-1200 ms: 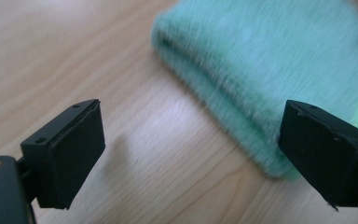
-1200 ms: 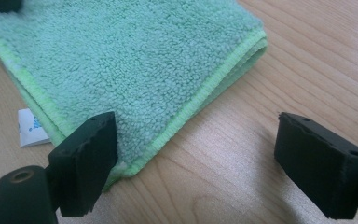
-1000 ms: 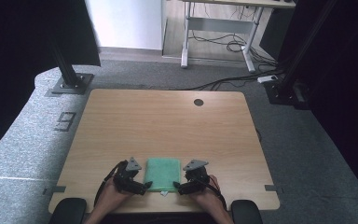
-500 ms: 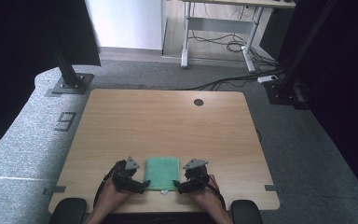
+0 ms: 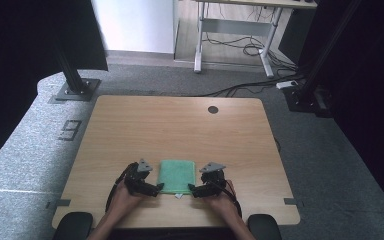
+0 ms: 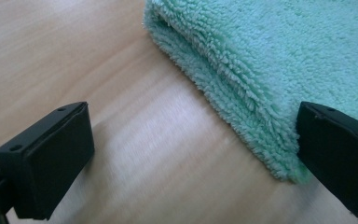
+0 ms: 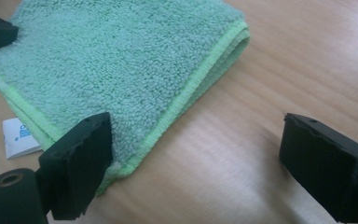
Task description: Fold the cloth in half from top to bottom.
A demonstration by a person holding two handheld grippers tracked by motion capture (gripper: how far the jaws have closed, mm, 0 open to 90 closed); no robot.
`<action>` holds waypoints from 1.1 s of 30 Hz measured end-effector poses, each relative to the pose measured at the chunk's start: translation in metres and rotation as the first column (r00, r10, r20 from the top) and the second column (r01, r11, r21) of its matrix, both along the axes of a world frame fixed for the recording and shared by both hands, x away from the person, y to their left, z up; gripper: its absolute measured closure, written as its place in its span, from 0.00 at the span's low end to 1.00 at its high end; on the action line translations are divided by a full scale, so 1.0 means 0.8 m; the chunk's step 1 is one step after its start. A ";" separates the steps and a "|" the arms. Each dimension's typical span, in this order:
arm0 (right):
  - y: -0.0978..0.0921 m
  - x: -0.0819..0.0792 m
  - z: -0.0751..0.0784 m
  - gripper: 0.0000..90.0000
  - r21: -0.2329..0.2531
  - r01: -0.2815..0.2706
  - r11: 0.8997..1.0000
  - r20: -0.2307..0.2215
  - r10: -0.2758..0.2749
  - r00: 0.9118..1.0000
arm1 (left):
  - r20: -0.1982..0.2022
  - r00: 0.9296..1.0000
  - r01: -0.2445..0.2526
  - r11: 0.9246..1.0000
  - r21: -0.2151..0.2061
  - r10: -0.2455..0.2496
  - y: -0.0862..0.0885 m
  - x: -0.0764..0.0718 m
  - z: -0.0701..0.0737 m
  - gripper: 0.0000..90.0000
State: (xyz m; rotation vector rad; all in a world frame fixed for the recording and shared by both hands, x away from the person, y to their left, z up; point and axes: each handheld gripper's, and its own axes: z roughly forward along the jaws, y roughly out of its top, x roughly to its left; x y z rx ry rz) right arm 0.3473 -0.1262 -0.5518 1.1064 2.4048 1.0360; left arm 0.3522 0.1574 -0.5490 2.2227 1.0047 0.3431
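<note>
Towel, green and folded into a near-square pad, lies flat on the wooden surface close to your edge, midway between your two hands. Its pile is thick; a stitched lighter-green hem runs along the edge seen in the right gripper view, and a small white label pokes out from under the corner nearest you.

Your left gripper sits at the towel's near left corner. Its jaws stand wide apart, one over bare wood, the other at the towel's folded edge; whether that one touches the pile cannot be told. Nothing is clamped.

Your right gripper sits at the near right corner. Its jaws are likewise spread wide, one over the towel's corner, the other well out over bare wood. Nothing is gripped.

Both your hands rest low at the surface's near edge. Farther off, a dark round grommet sits near the far edge of the surface.
</note>
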 end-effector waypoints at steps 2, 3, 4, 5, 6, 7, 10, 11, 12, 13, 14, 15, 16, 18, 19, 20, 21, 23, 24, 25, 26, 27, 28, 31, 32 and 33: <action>-0.001 0.005 0.000 0.11 0.002 0.009 1.000 0.002 -0.009 1.000 | -0.002 1.000 0.001 1.000 0.002 -0.001 -0.001 0.007 0.000 0.00; -0.002 0.009 -0.001 0.11 0.005 0.012 1.000 0.003 -0.012 1.000 | -0.001 1.000 -0.002 1.000 -0.001 0.002 -0.002 0.011 0.000 0.00; -0.003 0.012 -0.001 0.11 0.008 0.017 1.000 0.004 -0.017 1.000 | -0.002 1.000 0.000 1.000 0.001 0.000 -0.003 0.014 0.000 0.00; -0.004 0.015 -0.001 0.11 0.008 0.018 1.000 0.006 -0.018 1.000 | -0.002 1.000 -0.003 1.000 -0.002 0.003 -0.004 0.018 0.000 0.00; -0.005 0.018 -0.001 0.11 0.009 0.021 1.000 0.006 -0.021 1.000 | -0.002 1.000 -0.004 1.000 0.000 0.004 -0.004 0.021 0.000 0.00; -0.005 0.021 -0.001 0.11 0.012 0.023 1.000 0.007 -0.023 1.000 | -0.002 1.000 -0.004 1.000 0.000 0.004 -0.005 0.024 0.000 0.00; -0.007 0.028 -0.002 0.11 0.015 0.029 0.999 0.011 -0.029 1.000 | -0.002 1.000 -0.009 1.000 0.001 0.009 -0.006 0.033 0.000 0.00; -0.007 0.032 -0.002 0.11 0.016 0.033 0.999 0.012 -0.034 0.999 | -0.002 1.000 -0.010 1.000 0.000 0.010 -0.007 0.035 0.000 0.00; -0.007 0.034 -0.002 0.11 0.019 0.033 0.999 0.012 -0.034 0.999 | -0.002 1.000 -0.013 1.000 -0.001 0.013 -0.007 0.037 0.000 0.00; -0.008 0.037 -0.002 0.11 0.018 0.038 0.999 0.014 -0.038 0.999 | -0.001 1.000 -0.014 1.000 -0.002 0.014 -0.008 0.040 0.000 0.00; -0.008 0.039 -0.002 0.11 0.017 0.039 0.999 0.014 -0.039 0.999 | -0.002 1.000 -0.015 1.000 0.000 0.015 -0.008 0.042 0.000 0.00; -0.009 0.041 -0.002 0.11 0.017 0.042 0.999 0.015 -0.043 0.999 | -0.002 1.000 -0.017 1.000 -0.001 0.017 -0.009 0.044 0.000 0.00; -0.009 0.044 -0.002 0.11 0.019 0.046 0.999 0.016 -0.047 0.999 | -0.001 1.000 -0.017 1.000 0.000 0.017 -0.009 0.046 0.000 0.00; -0.009 0.048 -0.002 0.11 0.017 0.051 0.999 0.015 -0.051 0.999 | -0.001 1.000 -0.022 1.000 -0.005 0.022 -0.010 0.051 0.000 0.00; -0.009 0.051 -0.002 0.11 0.019 0.055 0.998 0.016 -0.056 0.998 | -0.001 1.000 -0.022 1.000 -0.004 0.022 -0.010 0.054 0.000 0.00; -0.010 0.052 -0.002 0.11 0.018 0.056 0.998 0.016 -0.057 0.998 | -0.001 1.000 -0.023 1.000 -0.002 0.023 -0.011 0.057 0.000 0.00; -0.010 0.056 -0.002 0.11 0.019 0.061 0.998 0.017 -0.062 0.998 | -0.001 1.000 -0.025 1.000 -0.002 0.025 -0.011 0.060 0.000 0.00; -0.010 0.060 -0.002 0.11 0.019 0.068 0.997 0.015 -0.069 0.998 | -0.002 1.000 -0.028 1.000 -0.003 0.028 -0.012 0.066 0.000 0.00; -0.011 0.063 -0.003 0.11 0.021 0.074 0.997 0.019 -0.075 0.997 | -0.001 0.999 -0.032 0.999 -0.004 0.032 -0.013 0.069 0.000 0.00; -0.011 0.066 -0.003 0.11 0.022 0.078 0.997 0.018 -0.078 0.997 | -0.002 0.999 -0.032 0.999 -0.003 0.032 -0.013 0.071 0.000 0.00; -0.011 0.068 -0.003 0.11 0.022 0.081 0.997 0.020 -0.081 0.997 | -0.001 0.999 -0.033 0.999 -0.003 0.033 -0.014 0.074 0.000 0.00; -0.012 0.072 -0.003 0.11 0.023 0.087 0.996 0.023 -0.088 0.996 | -0.002 0.999 -0.035 0.999 -0.003 0.035 -0.014 0.076 0.000 0.00; -0.012 0.074 -0.003 0.11 0.024 0.089 0.996 0.023 -0.090 0.996 | -0.001 0.999 -0.037 0.999 -0.004 0.037 -0.014 0.079 0.000 0.00; -0.012 0.082 -0.003 0.11 0.025 0.100 0.995 0.024 -0.101 0.995 | -0.002 0.999 -0.041 0.999 -0.003 0.041 -0.015 0.086 0.000 0.00; -0.012 0.085 -0.003 0.11 0.026 0.103 0.994 0.023 -0.103 0.994 | -0.003 0.999 -0.044 0.999 -0.003 0.044 -0.016 0.089 0.000 0.00; -0.012 0.087 -0.003 0.11 0.026 0.108 0.994 0.025 -0.109 0.994 | -0.002 0.999 -0.047 0.999 -0.004 0.047 -0.016 0.091 0.000 0.00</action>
